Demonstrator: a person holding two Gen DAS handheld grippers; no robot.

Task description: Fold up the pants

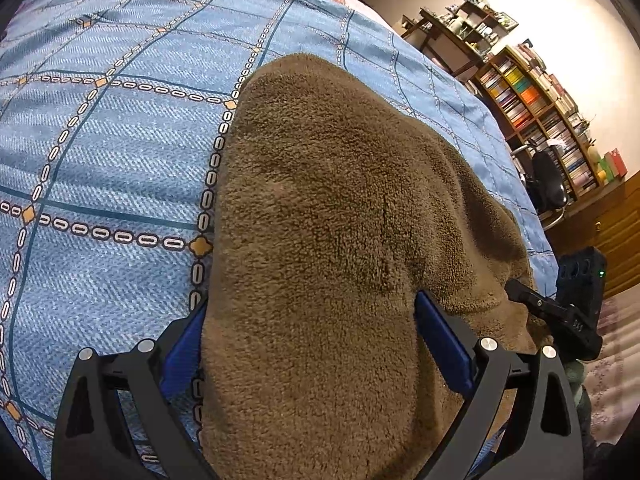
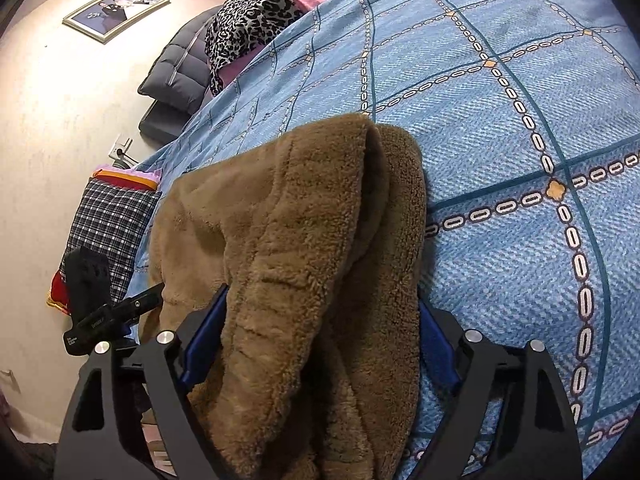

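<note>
Straddling the brown fleece pants (image 1: 320,220), the left gripper (image 1: 312,344) sits low over the blue chain-patterned bedspread (image 1: 100,152), its blue pads on either side of a thick bundle of fabric that fills the gap. The right gripper (image 2: 320,332) holds a similar pose, its jaws spread wide around a folded, doubled edge of the pants (image 2: 296,220). In the left view the right gripper (image 1: 560,312) appears at the fabric's right edge. A bookshelf (image 1: 532,108) stands against the far wall. A leopard-print cloth (image 2: 252,20), a dark padded jacket (image 2: 180,72) and a plaid cushion (image 2: 108,224) lie beyond the bed's edge. The pants lie on the bedspread, long axis running away from both cameras.
</note>
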